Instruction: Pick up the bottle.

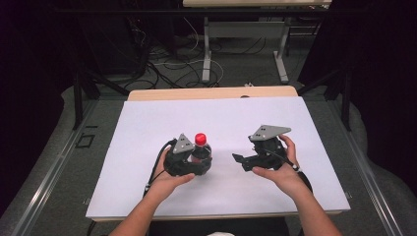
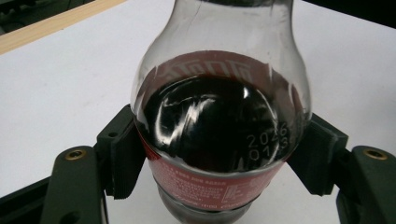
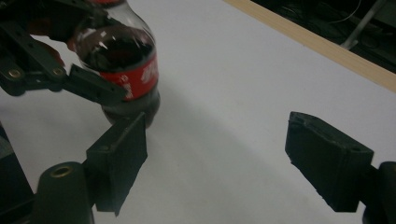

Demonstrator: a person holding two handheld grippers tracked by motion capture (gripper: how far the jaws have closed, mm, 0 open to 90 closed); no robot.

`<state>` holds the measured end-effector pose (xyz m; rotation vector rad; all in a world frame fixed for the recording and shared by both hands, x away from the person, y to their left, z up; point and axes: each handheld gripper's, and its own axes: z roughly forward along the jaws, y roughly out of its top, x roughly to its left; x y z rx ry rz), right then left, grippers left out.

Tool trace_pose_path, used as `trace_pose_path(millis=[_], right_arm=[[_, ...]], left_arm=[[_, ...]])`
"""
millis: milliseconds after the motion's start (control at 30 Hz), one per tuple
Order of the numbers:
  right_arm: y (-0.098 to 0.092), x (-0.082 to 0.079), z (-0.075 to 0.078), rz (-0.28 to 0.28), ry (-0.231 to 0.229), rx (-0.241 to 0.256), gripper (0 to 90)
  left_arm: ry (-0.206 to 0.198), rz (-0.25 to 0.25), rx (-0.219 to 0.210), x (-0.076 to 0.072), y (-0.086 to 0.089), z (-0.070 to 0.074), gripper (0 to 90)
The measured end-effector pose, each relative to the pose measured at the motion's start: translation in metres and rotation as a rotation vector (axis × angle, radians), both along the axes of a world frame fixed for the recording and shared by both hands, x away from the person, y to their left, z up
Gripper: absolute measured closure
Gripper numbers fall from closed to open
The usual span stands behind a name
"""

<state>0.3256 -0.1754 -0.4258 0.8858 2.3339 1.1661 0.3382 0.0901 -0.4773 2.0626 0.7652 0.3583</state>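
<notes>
A small cola bottle [image 1: 200,145] with a red cap, a red label and dark drink stands upright on the white table top [image 1: 147,128], left of centre. My left gripper [image 1: 202,158] is shut on it, its jaws pressing the bottle [image 2: 219,116] at label height from both sides. My right gripper [image 1: 242,162] is held to the right of the bottle, pointing toward it, apart from it. In the right gripper view my right gripper [image 3: 224,158] stands open with bare table between its pads. The bottle [image 3: 122,60] and the left gripper [image 3: 51,74] sit beyond its left jaw.
A wooden table edge [image 1: 211,92] runs along the far side of the white sheet. Beyond it are cables on the floor [image 1: 162,64] and the metal legs of another table [image 1: 206,49]. Dark curtains flank both sides.
</notes>
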Motion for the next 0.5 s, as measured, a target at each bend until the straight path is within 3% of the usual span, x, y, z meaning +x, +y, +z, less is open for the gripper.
trace_pose_path(millis=[100, 367, 500], right_arm=[[0.005, 0.003, 0.005, 0.007, -0.021, 0.002, 22.1], [0.013, 0.013, 0.019, 0.034, -0.018, 0.04, 23.3], [0.013, 0.017, 0.023, 0.029, -0.05, 0.065, 25.3]], left_arm=[[0.001, -0.008, 0.0, 0.004, -0.009, 0.0, 29.5], [0.013, -0.018, -0.017, 0.015, -0.03, -0.003, 29.6], [0.012, -0.027, -0.013, 0.018, -0.038, -0.005, 29.7]])
